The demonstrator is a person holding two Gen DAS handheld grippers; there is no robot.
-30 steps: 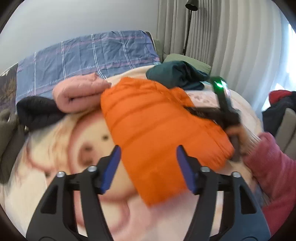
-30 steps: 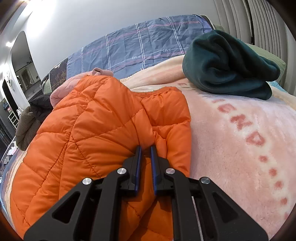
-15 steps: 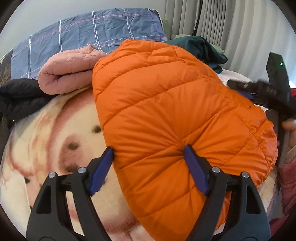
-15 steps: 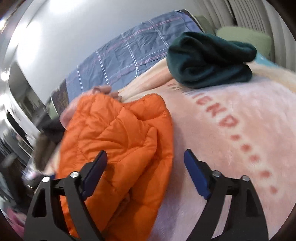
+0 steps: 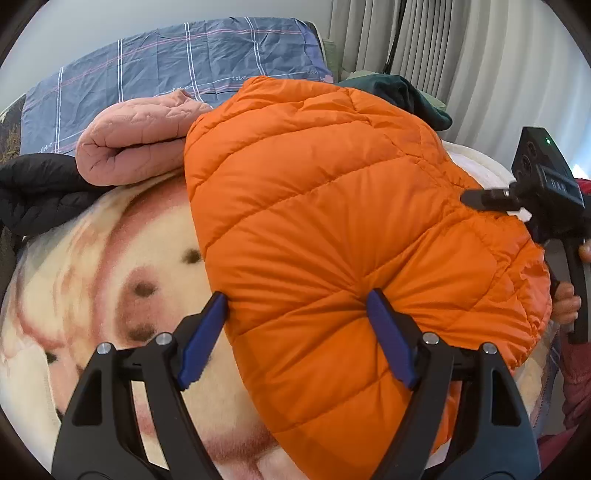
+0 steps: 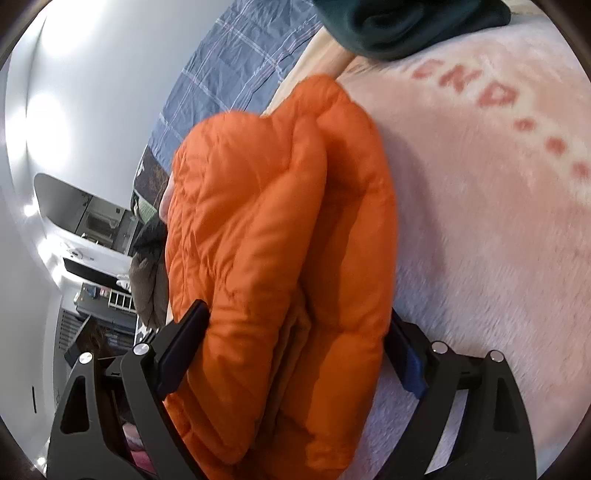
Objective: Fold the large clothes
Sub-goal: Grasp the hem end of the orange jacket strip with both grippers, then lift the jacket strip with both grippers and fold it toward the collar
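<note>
Jacket (image 5: 332, 229) folded on the bed (image 5: 110, 258), being gathered.
Left tool (image 5: 295, 339) and right tool (image 6: 295, 354), whose jaws have just been opening, both stand wide astride its bulk, not squeezing. Next: close both and lift.

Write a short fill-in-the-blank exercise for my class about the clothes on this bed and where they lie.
1. The puffy jacket between the left gripper's fingers is ____ in colour.
2. The rolled garment beside it, toward the pillow, is ____.
3. The checked pillow at the head of the bed is ____.
4. The dark green garment lies on the ____ blanket.

Missing words: orange; pink; blue; pink
</note>
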